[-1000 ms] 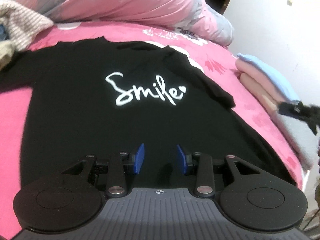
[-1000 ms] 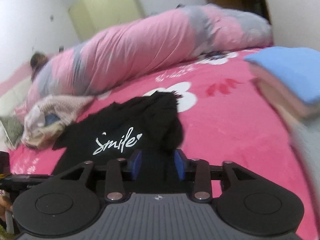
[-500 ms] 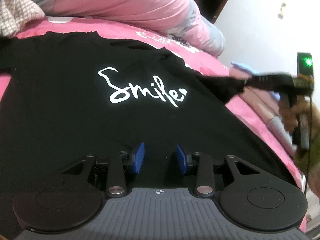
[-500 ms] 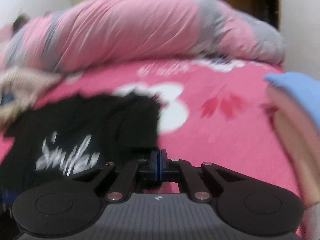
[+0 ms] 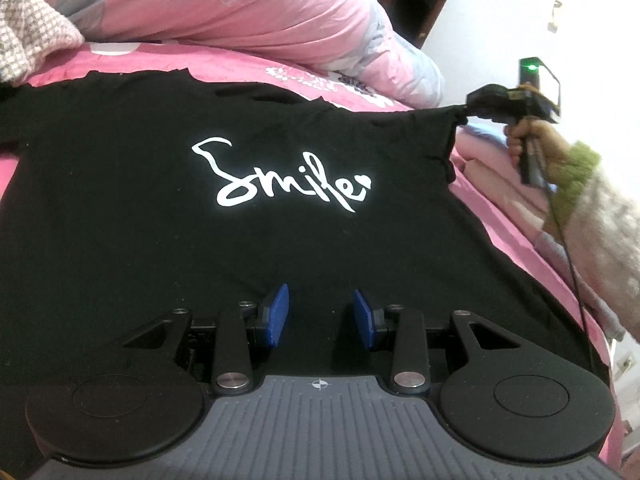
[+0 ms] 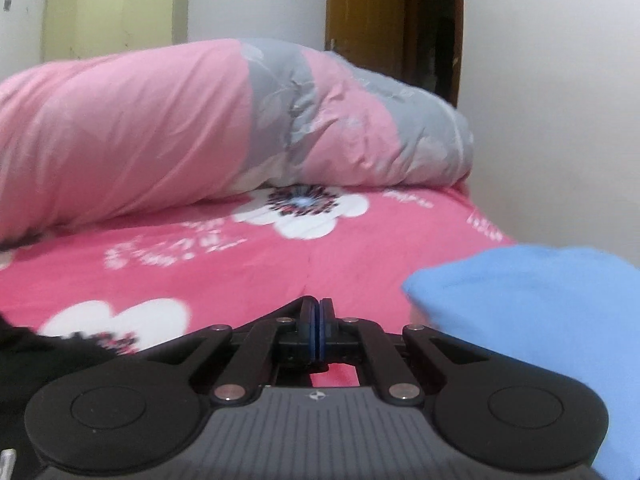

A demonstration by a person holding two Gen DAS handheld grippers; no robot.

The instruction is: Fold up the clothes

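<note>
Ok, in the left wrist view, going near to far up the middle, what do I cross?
Left gripper, jaws open → black T-shirt → its white "Smile" print → pink floral bedsheet → rolled pink-and-grey duvet.

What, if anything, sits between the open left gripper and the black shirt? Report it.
Nothing visible. The left gripper hovers open directly over the black shirt, only bare fabric between its fingers. The right gripper pinches the sleeve off to the side.

Soft, even indoor light, no hard shadows. Fisheye bends edges, corners vignetted dark. Black T-shirt (image 5: 200,220) loses fold detail. Right wrist view smeared; quilt (image 6: 200,128) soft.
</note>
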